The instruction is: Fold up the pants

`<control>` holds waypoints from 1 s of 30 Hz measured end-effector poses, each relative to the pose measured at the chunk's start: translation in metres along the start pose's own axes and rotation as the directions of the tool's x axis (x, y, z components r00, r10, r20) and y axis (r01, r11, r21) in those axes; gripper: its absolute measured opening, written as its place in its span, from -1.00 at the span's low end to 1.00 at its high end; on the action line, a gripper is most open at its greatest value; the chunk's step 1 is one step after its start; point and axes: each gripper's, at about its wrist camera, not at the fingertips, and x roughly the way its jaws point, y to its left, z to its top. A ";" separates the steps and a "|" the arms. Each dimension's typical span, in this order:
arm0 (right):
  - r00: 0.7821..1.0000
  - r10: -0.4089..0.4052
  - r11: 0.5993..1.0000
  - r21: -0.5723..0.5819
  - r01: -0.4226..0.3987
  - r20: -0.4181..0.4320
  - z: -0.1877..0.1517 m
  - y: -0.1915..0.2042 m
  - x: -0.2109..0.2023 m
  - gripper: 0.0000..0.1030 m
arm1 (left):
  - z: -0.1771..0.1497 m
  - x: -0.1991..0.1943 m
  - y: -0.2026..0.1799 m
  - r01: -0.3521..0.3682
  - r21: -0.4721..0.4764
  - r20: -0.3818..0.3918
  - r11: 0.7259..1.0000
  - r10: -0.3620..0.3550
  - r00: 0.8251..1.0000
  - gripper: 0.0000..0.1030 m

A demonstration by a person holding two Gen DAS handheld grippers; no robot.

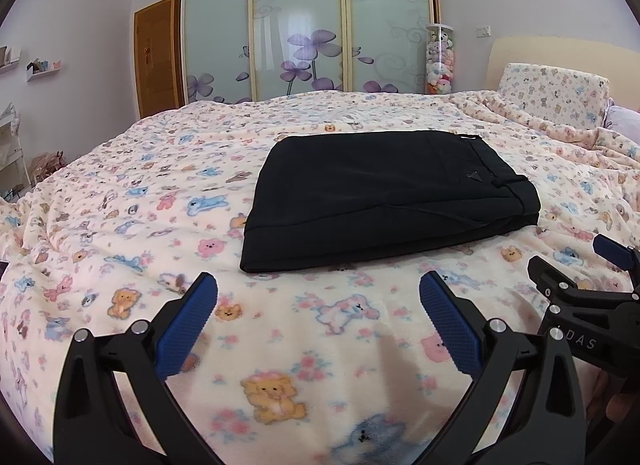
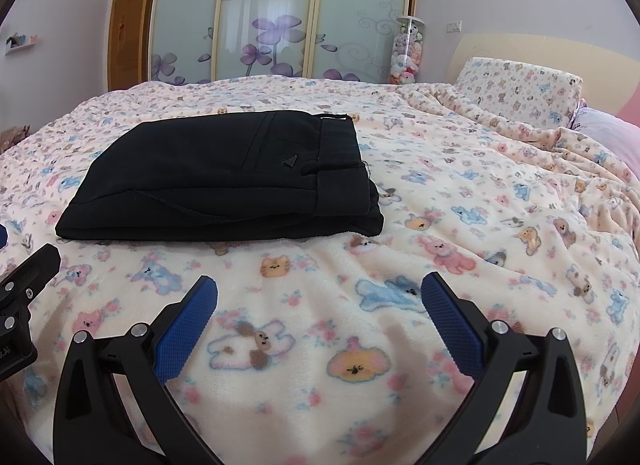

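Note:
The black pants (image 1: 384,193) lie folded into a compact rectangle on the bed, waistband at the right end; they also show in the right wrist view (image 2: 224,181). My left gripper (image 1: 318,289) is open and empty, hovering over the blanket just short of the pants' near edge. My right gripper (image 2: 319,289) is open and empty, over the blanket in front of and to the right of the pants. The right gripper's body shows at the right edge of the left wrist view (image 1: 592,297); the left gripper's body shows at the left edge of the right wrist view (image 2: 20,297).
The bed is covered by a cream blanket with animal prints (image 1: 120,225). A matching pillow (image 2: 520,89) and rumpled blanket lie at the far right. Sliding wardrobe doors (image 1: 300,21) and a clear tube of plush toys (image 1: 439,59) stand behind the bed.

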 end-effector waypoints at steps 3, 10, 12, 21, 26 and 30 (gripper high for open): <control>1.000 0.001 1.000 -0.001 -0.001 -0.001 0.000 0.000 0.001 0.97 | -0.001 -0.002 0.000 0.004 0.001 -0.001 1.000 -0.004 1.000 0.96; 1.000 0.003 1.000 -0.002 -0.003 -0.002 0.001 -0.001 0.001 0.97 | 0.000 -0.001 0.001 0.007 0.000 -0.003 1.000 -0.007 1.000 0.96; 1.000 0.003 1.000 -0.002 -0.003 -0.001 0.001 -0.001 0.001 0.97 | 0.000 -0.001 0.001 0.007 0.000 -0.003 1.000 -0.007 1.000 0.96; 1.000 0.005 1.000 -0.003 -0.005 -0.003 0.002 -0.002 0.002 0.97 | 0.001 0.000 0.001 0.008 0.001 -0.003 1.000 -0.008 1.000 0.96; 1.000 0.006 1.000 -0.003 -0.006 -0.003 0.002 -0.002 0.003 0.97 | 0.002 0.001 0.002 0.008 0.001 -0.004 1.000 -0.008 1.000 0.96; 1.000 0.007 1.000 -0.004 -0.007 -0.004 0.002 -0.002 0.003 0.97 | 0.002 0.001 0.002 0.008 0.001 -0.004 1.000 -0.008 1.000 0.96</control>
